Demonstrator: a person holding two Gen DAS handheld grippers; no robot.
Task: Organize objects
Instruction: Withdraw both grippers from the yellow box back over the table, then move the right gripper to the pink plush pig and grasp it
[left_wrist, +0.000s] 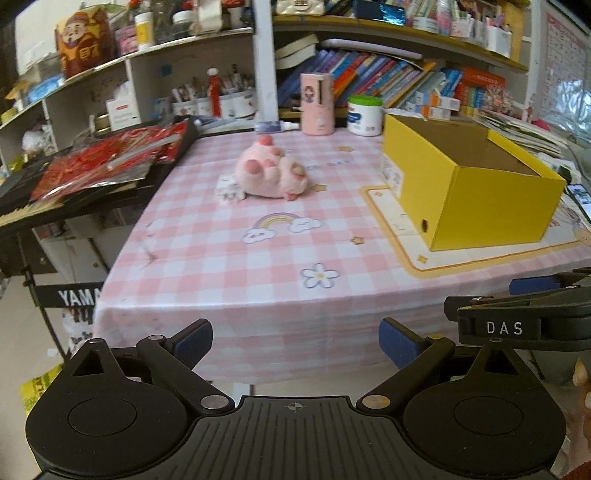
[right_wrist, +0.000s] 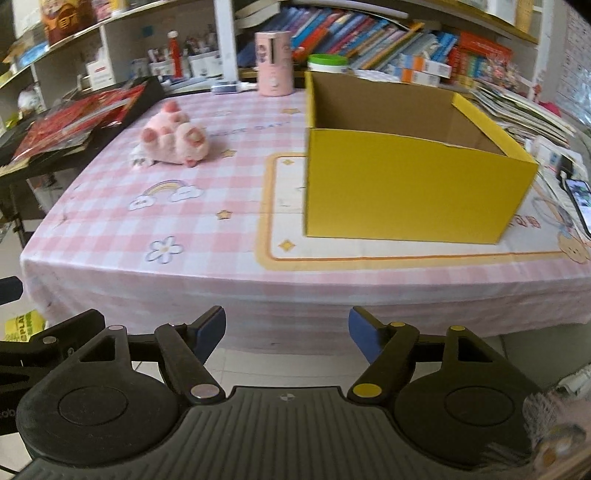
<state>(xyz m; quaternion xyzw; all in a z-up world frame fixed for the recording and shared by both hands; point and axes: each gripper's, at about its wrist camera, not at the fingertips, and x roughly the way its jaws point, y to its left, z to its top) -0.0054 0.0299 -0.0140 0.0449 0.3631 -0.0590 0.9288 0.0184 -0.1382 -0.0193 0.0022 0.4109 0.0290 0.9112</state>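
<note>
A pink plush toy (left_wrist: 271, 173) lies on the pink checked tablecloth (left_wrist: 236, 266), far centre-left; it also shows in the right wrist view (right_wrist: 173, 138). An open yellow cardboard box (left_wrist: 469, 181) stands at the right on a cream mat, seen closer in the right wrist view (right_wrist: 410, 173), and looks empty inside. My left gripper (left_wrist: 295, 343) is open and empty, off the table's near edge. My right gripper (right_wrist: 288, 332) is open and empty, also in front of the near edge, and its body shows at the right of the left wrist view (left_wrist: 517, 317).
A pink cylinder (left_wrist: 317, 103) and a white jar with green lid (left_wrist: 365, 115) stand at the table's far edge. Red packets lie on a black keyboard (left_wrist: 92, 173) to the left. A phone (right_wrist: 580, 199) lies at the right. Crowded shelves (left_wrist: 388, 74) rise behind.
</note>
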